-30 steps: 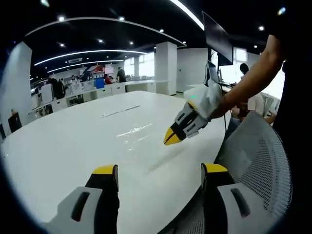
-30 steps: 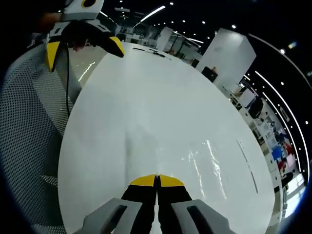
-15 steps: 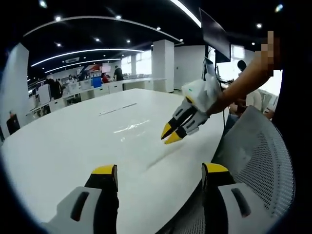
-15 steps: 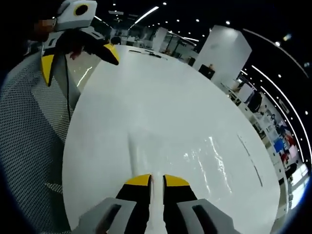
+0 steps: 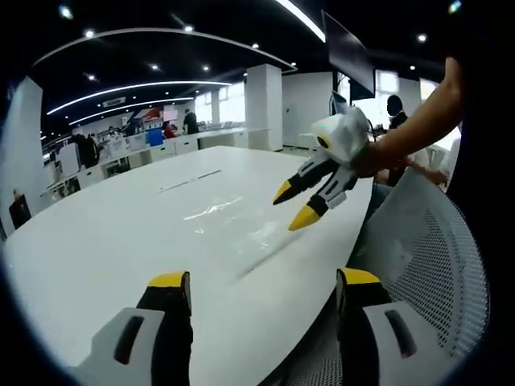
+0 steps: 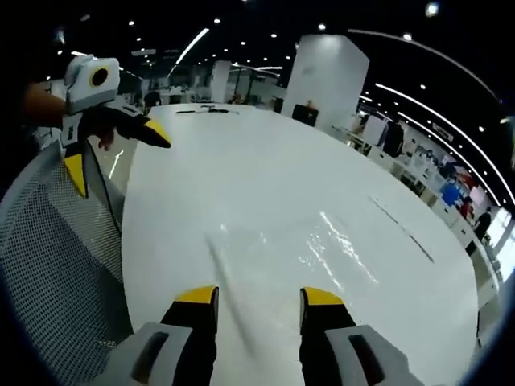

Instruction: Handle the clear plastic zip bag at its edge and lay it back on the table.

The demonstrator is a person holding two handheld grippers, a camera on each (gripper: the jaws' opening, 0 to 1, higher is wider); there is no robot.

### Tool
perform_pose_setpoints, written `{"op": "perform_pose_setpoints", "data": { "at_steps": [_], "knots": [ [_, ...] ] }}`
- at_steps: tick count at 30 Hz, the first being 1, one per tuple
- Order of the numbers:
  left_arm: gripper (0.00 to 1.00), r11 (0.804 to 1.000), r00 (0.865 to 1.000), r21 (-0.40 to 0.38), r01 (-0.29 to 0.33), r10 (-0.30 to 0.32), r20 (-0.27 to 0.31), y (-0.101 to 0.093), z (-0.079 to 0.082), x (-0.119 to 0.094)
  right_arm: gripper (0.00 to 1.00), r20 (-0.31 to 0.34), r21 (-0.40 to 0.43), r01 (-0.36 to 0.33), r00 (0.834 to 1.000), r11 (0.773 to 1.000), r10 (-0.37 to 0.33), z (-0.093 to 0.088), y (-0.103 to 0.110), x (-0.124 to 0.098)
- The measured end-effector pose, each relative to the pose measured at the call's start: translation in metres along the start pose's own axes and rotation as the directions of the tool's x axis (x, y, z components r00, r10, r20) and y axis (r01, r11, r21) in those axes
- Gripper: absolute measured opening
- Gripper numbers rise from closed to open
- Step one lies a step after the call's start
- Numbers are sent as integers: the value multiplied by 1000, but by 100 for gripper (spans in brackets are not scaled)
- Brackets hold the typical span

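— Clear plastic, nearly lost against the white: where does the zip bag lie in the left gripper view?

— Flat on the white table, ahead of the left gripper and well apart from its yellow tips. Only glare and a faint crinkle mark it, so its outline is hard to trace.

— And those tongs?

— Spread wide, nothing between them; the right-hand jaw hangs over a mesh chair back past the table's edge. The right gripper comes in from the right, held by a person's hand, tips parted, hovering above the table near the bag's edge and not touching it.

— Now the right gripper view?

— The right gripper stands spread there too, gripping nothing. The zip bag lies on the table just beyond the tips, one straight edge running as a pale line down between the two jaws. Whether that edge touches either jaw I cannot tell.

— Anything else?

— The left gripper shows at upper left, tips apart, over the mesh chair back.
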State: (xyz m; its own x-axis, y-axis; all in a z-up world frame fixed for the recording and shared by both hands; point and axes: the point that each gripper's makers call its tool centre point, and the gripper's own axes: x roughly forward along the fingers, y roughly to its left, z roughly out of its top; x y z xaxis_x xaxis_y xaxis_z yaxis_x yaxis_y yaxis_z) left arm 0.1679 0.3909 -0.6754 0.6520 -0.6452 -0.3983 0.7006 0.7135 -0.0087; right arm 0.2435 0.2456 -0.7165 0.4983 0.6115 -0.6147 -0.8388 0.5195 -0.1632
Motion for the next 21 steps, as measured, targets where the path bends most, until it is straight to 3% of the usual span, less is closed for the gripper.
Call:
{"op": "perform_pose_setpoints", "data": {
  "at_steps": [10,21],
  "knots": [
    [75,1000,1000,-5,14,-14,-3,-1,-2,2,59,12,99,89,996,991,-91,-17,-19,-41],
    [80,1000,1000,-2,9,-9,11,-1,1,2,77,27,195,132,990,972,-140,-36,-18,-76]
  ]
}}
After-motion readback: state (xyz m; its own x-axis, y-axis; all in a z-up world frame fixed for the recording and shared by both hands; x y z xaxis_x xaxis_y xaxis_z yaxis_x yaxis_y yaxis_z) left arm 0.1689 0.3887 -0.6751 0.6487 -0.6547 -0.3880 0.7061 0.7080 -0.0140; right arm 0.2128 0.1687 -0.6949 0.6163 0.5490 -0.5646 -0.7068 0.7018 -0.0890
